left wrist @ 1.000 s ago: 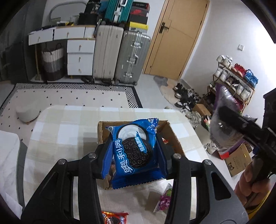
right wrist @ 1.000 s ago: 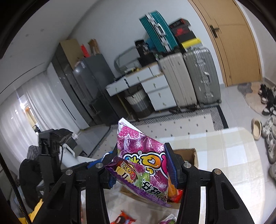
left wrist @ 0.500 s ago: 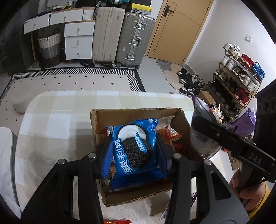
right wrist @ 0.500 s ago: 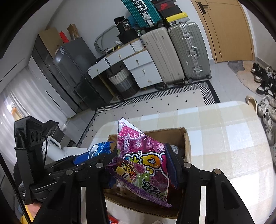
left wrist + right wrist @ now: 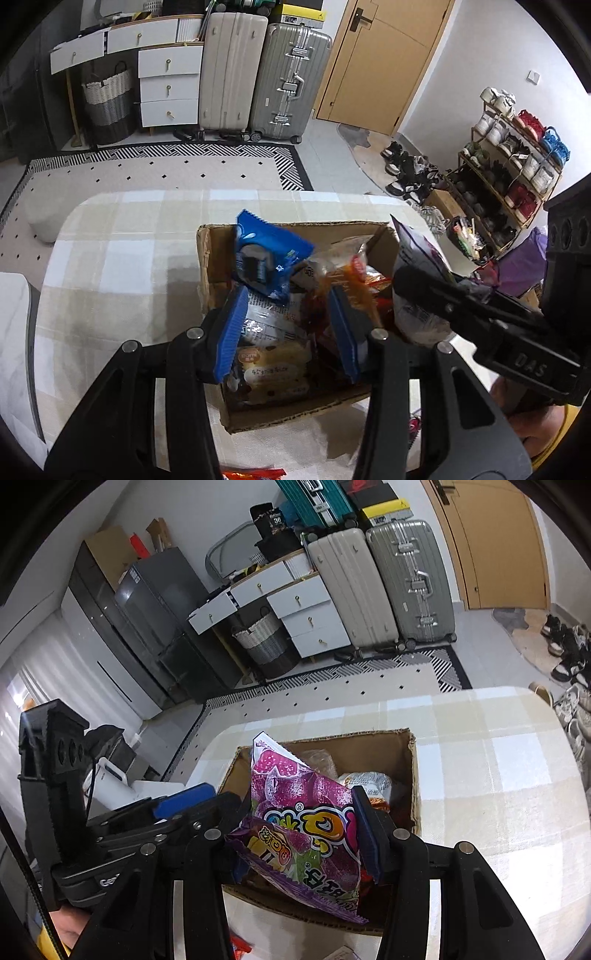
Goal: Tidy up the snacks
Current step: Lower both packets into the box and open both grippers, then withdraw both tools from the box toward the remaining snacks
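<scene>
We see the blue cookie packet [image 5: 267, 258], blurred, tilted over the open brown cardboard box [image 5: 210, 258], one serrated end pointing up toward the far wall, clear of the left gripper [image 5: 291, 328], whose blue-padded jaws stand wide apart. Our right gripper [image 5: 306, 834] clamps the purple gummy-candy bag [image 5: 306, 823], long axis upright, above that box of mixed snacks on the checked tablecloth [image 5: 498, 775].

"DAS" on right claw [image 5: 528, 363]; "Ge" on left claw [image 5: 109, 882].
</scene>
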Available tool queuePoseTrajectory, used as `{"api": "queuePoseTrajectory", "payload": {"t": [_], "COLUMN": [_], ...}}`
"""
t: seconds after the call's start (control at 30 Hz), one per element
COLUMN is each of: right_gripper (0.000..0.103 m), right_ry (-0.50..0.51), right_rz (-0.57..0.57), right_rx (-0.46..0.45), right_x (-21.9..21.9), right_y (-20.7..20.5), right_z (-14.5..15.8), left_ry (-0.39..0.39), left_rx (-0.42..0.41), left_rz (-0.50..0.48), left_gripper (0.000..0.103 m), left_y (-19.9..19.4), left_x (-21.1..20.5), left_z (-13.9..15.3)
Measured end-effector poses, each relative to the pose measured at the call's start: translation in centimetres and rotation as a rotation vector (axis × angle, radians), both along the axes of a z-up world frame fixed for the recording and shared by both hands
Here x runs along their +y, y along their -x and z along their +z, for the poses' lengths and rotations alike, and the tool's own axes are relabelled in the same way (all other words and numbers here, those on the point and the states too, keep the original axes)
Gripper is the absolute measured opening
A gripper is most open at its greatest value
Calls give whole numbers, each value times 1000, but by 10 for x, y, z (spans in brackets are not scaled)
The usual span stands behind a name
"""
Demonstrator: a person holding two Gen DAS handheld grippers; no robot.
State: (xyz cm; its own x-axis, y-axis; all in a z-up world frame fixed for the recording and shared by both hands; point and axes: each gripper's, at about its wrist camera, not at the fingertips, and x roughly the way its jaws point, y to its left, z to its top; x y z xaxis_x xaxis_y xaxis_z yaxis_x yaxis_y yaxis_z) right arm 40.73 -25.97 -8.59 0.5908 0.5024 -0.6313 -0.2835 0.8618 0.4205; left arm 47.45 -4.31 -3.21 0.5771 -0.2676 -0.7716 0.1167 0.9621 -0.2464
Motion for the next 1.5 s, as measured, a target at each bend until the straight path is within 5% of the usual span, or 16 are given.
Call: {"api": "queuePoseTrajectory", "payload": {"t": [0.4, 0.9, 1.17, 1.23, 1.37, 1.5], "right_gripper": [53, 53, 55, 67, 69, 81], "right_ry": [34, 17, 43, 40, 39, 38], "right_rz": [-24, -16, 10, 10, 5, 8], "right_rx": [16, -95, -216, -247, -324, -399], "right_x": [2, -3, -2, -3, -7, -10], "right_y": [-3, 47, 108, 125, 165, 208], "right_z": [-1, 50, 99, 111, 135, 159], "left_ry": [-1, -39, -72, -77, -84, -84], "left_rx": [-27, -102, -203, -229, -290, -339], "left_rz": [0, 11, 14, 20, 33, 45], "left_gripper": [42, 43, 57, 70, 73, 80], "left_y": [44, 108, 178, 198, 240, 285], "left_x": [7, 9, 0, -1, 0, 4], "left_z": [20, 65, 118, 131, 162, 189]}}
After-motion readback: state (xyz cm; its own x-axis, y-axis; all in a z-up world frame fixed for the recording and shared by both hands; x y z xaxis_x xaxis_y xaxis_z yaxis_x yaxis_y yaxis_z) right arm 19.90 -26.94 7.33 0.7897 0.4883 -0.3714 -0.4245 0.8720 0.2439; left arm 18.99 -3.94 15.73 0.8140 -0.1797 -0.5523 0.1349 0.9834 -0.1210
